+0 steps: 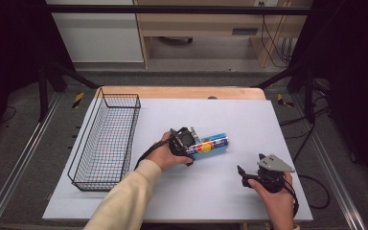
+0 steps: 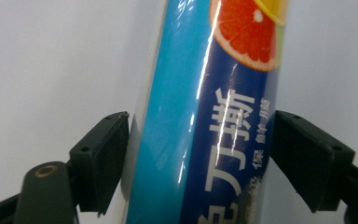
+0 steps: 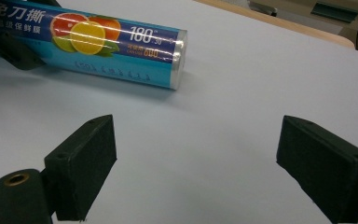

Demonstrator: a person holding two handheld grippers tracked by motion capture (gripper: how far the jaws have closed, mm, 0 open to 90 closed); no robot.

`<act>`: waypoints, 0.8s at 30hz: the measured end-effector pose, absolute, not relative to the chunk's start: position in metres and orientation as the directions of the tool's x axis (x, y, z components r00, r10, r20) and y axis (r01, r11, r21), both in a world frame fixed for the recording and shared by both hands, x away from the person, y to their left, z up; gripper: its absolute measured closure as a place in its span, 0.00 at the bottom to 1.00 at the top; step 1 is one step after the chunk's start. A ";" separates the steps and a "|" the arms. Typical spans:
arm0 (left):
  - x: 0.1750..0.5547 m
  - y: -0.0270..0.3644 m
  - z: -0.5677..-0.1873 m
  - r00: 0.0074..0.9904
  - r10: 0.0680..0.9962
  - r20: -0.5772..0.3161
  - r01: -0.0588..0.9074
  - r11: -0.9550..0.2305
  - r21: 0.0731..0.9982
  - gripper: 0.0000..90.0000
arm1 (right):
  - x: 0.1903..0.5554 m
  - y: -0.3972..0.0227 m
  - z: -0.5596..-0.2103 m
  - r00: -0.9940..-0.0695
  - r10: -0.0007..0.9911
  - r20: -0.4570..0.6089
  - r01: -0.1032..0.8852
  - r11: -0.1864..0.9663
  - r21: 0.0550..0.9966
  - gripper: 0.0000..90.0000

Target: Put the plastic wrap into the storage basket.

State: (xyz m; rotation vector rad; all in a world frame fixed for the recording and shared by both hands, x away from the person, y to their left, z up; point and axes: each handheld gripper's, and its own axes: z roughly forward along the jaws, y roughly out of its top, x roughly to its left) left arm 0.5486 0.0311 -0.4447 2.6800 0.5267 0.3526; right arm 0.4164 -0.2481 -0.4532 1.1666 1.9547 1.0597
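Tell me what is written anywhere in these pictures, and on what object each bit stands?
All readable text is on the blue cylindrical roll of cling film with citrus fruit pictures.
"免刀撕": large white characters along the roll.
"保鲜膜": smaller white characters beside them; one or two characters before these are too small to read.
"180" with a small "30": white numbers near the roll's end.
"600": yellow number below, blurred, uncertain.
A row of embossed marks lower down: unreadable.

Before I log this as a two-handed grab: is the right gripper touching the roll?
No. The right gripper stands open over bare table, with the roll lying farther off beyond its jaws.
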 end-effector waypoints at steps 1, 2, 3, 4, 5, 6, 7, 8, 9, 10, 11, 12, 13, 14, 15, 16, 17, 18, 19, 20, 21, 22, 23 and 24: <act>0.549 0.031 -0.445 0.897 0.408 0.167 0.312 -0.855 0.414 0.26 | 0.417 -0.248 -0.453 -0.418 0.903 -0.104 0.406 0.288 0.868 0.13; 0.549 0.031 -0.445 0.897 0.408 0.167 0.312 -0.855 0.414 0.27 | 0.417 -0.248 -0.453 -0.418 0.903 -0.104 0.406 0.288 0.868 0.13; 0.550 0.032 -0.445 0.898 0.408 0.166 0.313 -0.857 0.410 0.27 | 0.417 -0.248 -0.453 -0.417 0.902 -0.107 0.405 0.290 0.867 0.14; 0.550 0.032 -0.446 0.897 0.411 0.162 0.317 -0.855 0.411 0.27 | 0.417 -0.248 -0.453 -0.417 0.902 -0.107 0.405 0.290 0.867 0.14; 0.551 0.032 -0.446 0.898 0.410 0.162 0.317 -0.855 0.409 0.29 | 0.417 -0.248 -0.454 -0.422 0.900 -0.107 0.406 0.293 0.866 0.14; 0.551 0.032 -0.447 0.898 0.410 0.158 0.318 -0.855 0.409 0.29 | 0.417 -0.248 -0.454 -0.424 0.899 -0.108 0.404 0.294 0.866 0.14; 0.551 0.032 -0.447 0.898 0.411 0.154 0.321 -0.854 0.409 0.29 | 0.417 -0.248 -0.454 -0.424 0.899 -0.108 0.404 0.294 0.866 0.14; 0.552 0.032 -0.448 0.898 0.412 0.152 0.322 -0.853 0.410 0.29 | 0.417 -0.248 -0.454 -0.425 0.899 -0.108 0.403 0.295 0.866 0.14; 0.552 0.032 -0.448 0.899 0.410 0.151 0.321 -0.855 0.408 0.29 | 0.417 -0.248 -0.454 -0.424 0.899 -0.106 0.404 0.293 0.866 0.14; 0.552 0.032 -0.449 0.900 0.409 0.150 0.321 -0.855 0.407 0.29 | 0.417 -0.248 -0.454 -0.426 0.898 -0.107 0.404 0.294 0.866 0.14; 0.553 0.031 -0.449 0.901 0.408 0.148 0.321 -0.856 0.405 0.29 | 0.417 -0.248 -0.454 -0.425 0.899 -0.107 0.405 0.294 0.866 0.14; 0.553 0.031 -0.450 0.902 0.407 0.145 0.322 -0.856 0.404 0.29 | 0.417 -0.248 -0.454 -0.427 0.898 -0.108 0.403 0.296 0.866 0.14; 0.553 0.031 -0.451 0.901 0.410 0.139 0.327 -0.855 0.402 0.29 | 0.417 -0.247 -0.454 -0.428 0.897 -0.108 0.404 0.297 0.865 0.14; 0.554 0.030 -0.451 0.905 0.402 0.142 0.320 -0.861 0.394 0.29 | 0.417 -0.247 -0.454 -0.428 0.897 -0.107 0.404 0.296 0.866 0.14; 0.554 0.030 -0.451 0.905 0.402 0.142 0.320 -0.861 0.394 0.30 | 0.417 -0.247 -0.454 -0.428 0.897 -0.107 0.404 0.296 0.866 0.14; 0.554 0.030 -0.452 0.905 0.402 0.141 0.322 -0.862 0.392 0.30 | 0.417 -0.247 -0.454 -0.428 0.898 -0.103 0.407 0.293 0.865 0.14; 0.554 0.030 -0.452 0.905 0.401 0.140 0.321 -0.862 0.392 0.30 | 0.417 -0.247 -0.454 -0.428 0.898 -0.103 0.407 0.293 0.865 0.14; 0.554 0.030 -0.452 0.907 0.398 0.139 0.319 -0.864 0.390 0.30 | 0.417 -0.247 -0.454 -0.431 0.897 -0.104 0.408 0.296 0.864 0.14; 0.554 0.030 -0.452 0.908 0.397 0.137 0.319 -0.864 0.389 0.30 | 0.417 -0.247 -0.454 -0.431 0.897 -0.103 0.408 0.295 0.864 0.14; 0.554 0.030 -0.452 0.907 0.398 0.135 0.321 -0.864 0.389 0.30 | 0.417 -0.247 -0.454 -0.431 0.897 -0.103 0.408 0.295 0.864 0.14; 0.554 0.029 -0.452 0.908 0.397 0.136 0.320 -0.865 0.386 0.30 | 0.417 -0.247 -0.454 -0.432 0.896 -0.103 0.407 0.296 0.864 0.14; 0.554 0.029 -0.451 0.909 0.392 0.142 0.315 -0.869 0.381 0.31 | 0.417 -0.247 -0.454 -0.431 0.896 -0.102 0.408 0.295 0.864 0.14; 0.554 0.029 -0.451 0.909 0.392 0.142 0.315 -0.869 0.381 0.31 | 0.417 -0.247 -0.454 -0.431 0.896 -0.102 0.408 0.295 0.864 0.14; 0.554 0.029 -0.451 0.911 0.388 0.142 0.312 -0.871 0.380 0.31 | 0.417 -0.247 -0.454 -0.430 0.898 -0.099 0.410 0.291 0.864 0.14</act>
